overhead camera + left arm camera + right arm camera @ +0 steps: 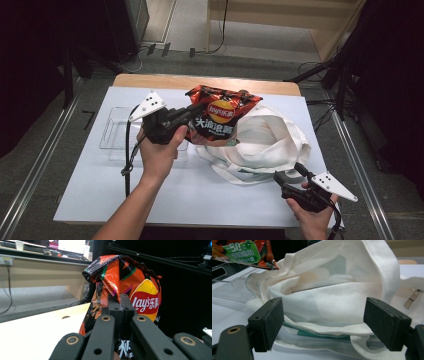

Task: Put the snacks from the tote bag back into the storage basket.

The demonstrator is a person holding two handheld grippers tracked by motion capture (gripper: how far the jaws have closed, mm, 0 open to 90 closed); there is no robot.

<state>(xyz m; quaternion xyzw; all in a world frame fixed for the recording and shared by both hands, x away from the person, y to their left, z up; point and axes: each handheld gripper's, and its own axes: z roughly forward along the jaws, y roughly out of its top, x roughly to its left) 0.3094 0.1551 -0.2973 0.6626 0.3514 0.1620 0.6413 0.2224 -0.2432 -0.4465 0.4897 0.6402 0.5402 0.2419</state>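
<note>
A red and black Lay's chip bag (222,113) hangs above the table, over the left part of a white cloth tote bag (270,142). My left gripper (196,111) is shut on the chip bag (130,285) at its left edge, jaws pressed together on the foil. My right gripper (290,171) stands open at the tote's near right corner, apart from the cloth. In the right gripper view the tote's open mouth (329,287) lies between and beyond the two pads (268,320), and a corner of the chip bag (247,252) shows at top left.
A clear plastic tray (116,131) sits on the white table sheet (200,195) at the left, behind my left hand. The wooden table edge (150,80) runs along the back. Cables and dark stands line the floor around the table.
</note>
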